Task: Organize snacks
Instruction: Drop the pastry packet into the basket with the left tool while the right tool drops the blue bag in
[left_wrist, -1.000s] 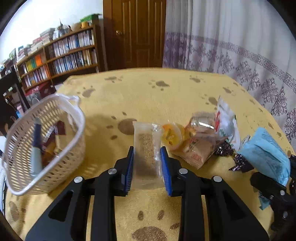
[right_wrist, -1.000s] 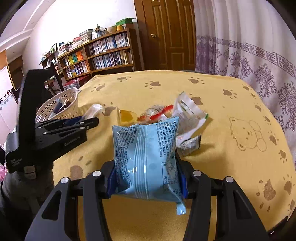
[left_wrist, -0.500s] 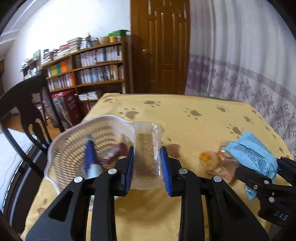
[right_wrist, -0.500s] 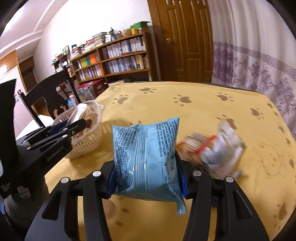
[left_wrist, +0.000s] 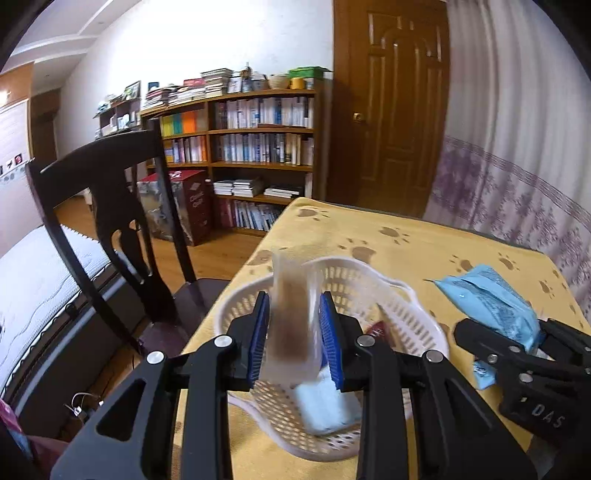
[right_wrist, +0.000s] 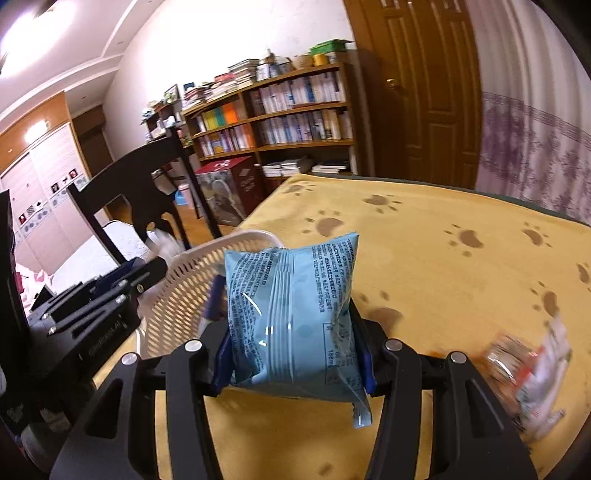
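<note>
My left gripper (left_wrist: 293, 332) is shut on a clear packet (left_wrist: 293, 314) of brown grains, which looks blurred. It hangs upright just over the near side of the white plastic basket (left_wrist: 369, 264). In the basket lie a pale blue packet (left_wrist: 325, 402) and a dark red wrapper (left_wrist: 376, 328). My right gripper (right_wrist: 293, 354) is shut on a light blue snack bag (right_wrist: 291, 314), held upright to the right of the basket (right_wrist: 184, 284). The same bag (left_wrist: 487, 299) shows in the left wrist view. Blurred loose snacks (right_wrist: 528, 365) lie on the table at the right.
The table wears a yellow paw-print cloth (left_wrist: 406, 240); the basket stands near its left edge. A dark wooden chair (left_wrist: 110, 206) stands just beyond that edge. Bookshelves (left_wrist: 258, 140), a brown door (left_wrist: 391, 110) and a patterned curtain (left_wrist: 517, 166) lie behind.
Both grippers have swung left from the snack pile toward the basket, each keeping its packet. The clear packet now hangs over the basket, and the pile has slid off to the right.
</note>
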